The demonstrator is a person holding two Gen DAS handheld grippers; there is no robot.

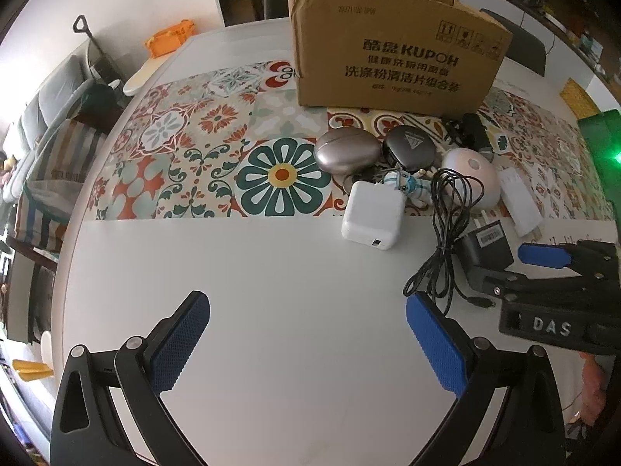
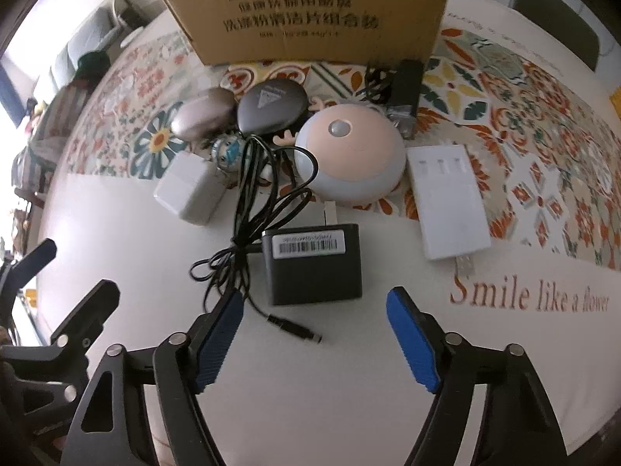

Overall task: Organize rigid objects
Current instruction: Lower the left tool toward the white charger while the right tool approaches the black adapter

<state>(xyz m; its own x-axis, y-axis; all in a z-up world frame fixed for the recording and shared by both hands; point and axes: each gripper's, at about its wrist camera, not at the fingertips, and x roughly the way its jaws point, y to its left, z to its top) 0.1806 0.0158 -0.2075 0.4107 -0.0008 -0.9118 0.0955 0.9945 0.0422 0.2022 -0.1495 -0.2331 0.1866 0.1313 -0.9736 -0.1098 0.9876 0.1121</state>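
The right tool (image 2: pixel 314 343) hangs over the white surface (image 2: pixel 310 407) with its blue pads part-way apart and nothing between them; the jaws hold nothing. Just ahead of its fingertips lies a black barrel plug (image 2: pixel 295 330) on a thin black cable (image 2: pixel 252 202), and beyond that the black power adapter (image 2: pixel 312 264) with a barcode label, flat on the surface. The left tool (image 1: pixel 308 343) stands wide open over bare surface, empty too, with the right tool at its right edge beside the adapter. Farther on sit a white cube charger (image 2: pixel 190 190), a small robot figurine (image 2: pixel 229 151), a round pink-and-white night light (image 2: pixel 349 155) and a flat white box (image 2: pixel 446 202) that straddles the edge of the patterned tile mat (image 2: pixel 524 116). Behind these rest a champagne oval case (image 2: pixel 203 114), a dark grey case (image 2: pixel 271 106) and another black adapter (image 2: pixel 405 85). A cardboard box (image 2: pixel 310 7) marked KUPOH stands at the back
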